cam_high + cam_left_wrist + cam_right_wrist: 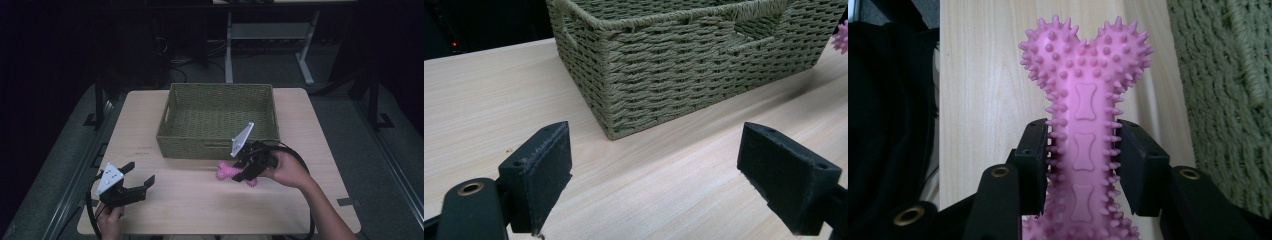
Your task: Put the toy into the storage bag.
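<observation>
Right gripper (239,172) clamps pink spiked rubber bone toy (1083,125); olive woven rectangular basket (216,120) lies just beyond.

I hold the toy by its shaft, long axis running along the jaws, just before the basket's near wall and clear of the pale wooden table (200,200). My left gripper (654,172) rests wide open, farther from the basket. The toy's lower knob is cut off; its height above the table is hard to judge.
</observation>
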Action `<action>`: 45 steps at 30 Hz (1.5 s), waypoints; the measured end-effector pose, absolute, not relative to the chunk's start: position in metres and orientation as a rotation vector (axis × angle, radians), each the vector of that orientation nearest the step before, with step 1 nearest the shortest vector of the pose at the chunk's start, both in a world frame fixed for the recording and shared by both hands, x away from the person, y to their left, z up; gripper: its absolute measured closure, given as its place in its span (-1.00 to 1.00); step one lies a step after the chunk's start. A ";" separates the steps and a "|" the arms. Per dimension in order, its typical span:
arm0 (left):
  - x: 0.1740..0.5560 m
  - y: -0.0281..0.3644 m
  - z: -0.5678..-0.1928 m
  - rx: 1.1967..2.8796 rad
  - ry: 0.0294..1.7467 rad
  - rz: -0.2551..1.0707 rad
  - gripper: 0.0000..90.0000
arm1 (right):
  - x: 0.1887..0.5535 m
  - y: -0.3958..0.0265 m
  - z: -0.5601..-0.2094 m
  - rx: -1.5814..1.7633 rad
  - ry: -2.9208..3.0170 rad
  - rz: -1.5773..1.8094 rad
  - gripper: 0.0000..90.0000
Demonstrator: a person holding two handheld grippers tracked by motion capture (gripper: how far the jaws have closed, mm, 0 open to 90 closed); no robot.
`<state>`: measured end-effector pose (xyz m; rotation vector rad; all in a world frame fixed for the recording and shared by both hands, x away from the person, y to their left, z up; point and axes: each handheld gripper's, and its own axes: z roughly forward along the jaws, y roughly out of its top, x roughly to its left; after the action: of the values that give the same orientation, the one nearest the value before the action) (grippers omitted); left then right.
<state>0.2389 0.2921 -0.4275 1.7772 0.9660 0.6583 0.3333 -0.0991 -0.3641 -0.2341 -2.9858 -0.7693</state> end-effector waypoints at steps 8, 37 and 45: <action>0.239 0.292 -0.428 1.783 0.966 0.658 -0.69 | 0.340 -0.101 -0.360 -0.238 -2.968 -0.781 0.28; 0.240 0.292 -0.428 1.782 0.964 0.659 -0.69 | 0.361 -0.104 -0.334 -0.238 -2.950 -0.794 0.28; 0.239 0.292 -0.428 1.779 0.963 0.661 -0.69 | 0.363 -0.102 -0.328 -0.234 -2.955 -0.795 0.28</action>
<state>0.2393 0.2923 -0.4277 1.7795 0.9626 0.6609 0.3634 -0.1020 -0.3282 -0.2336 -2.9549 -0.7945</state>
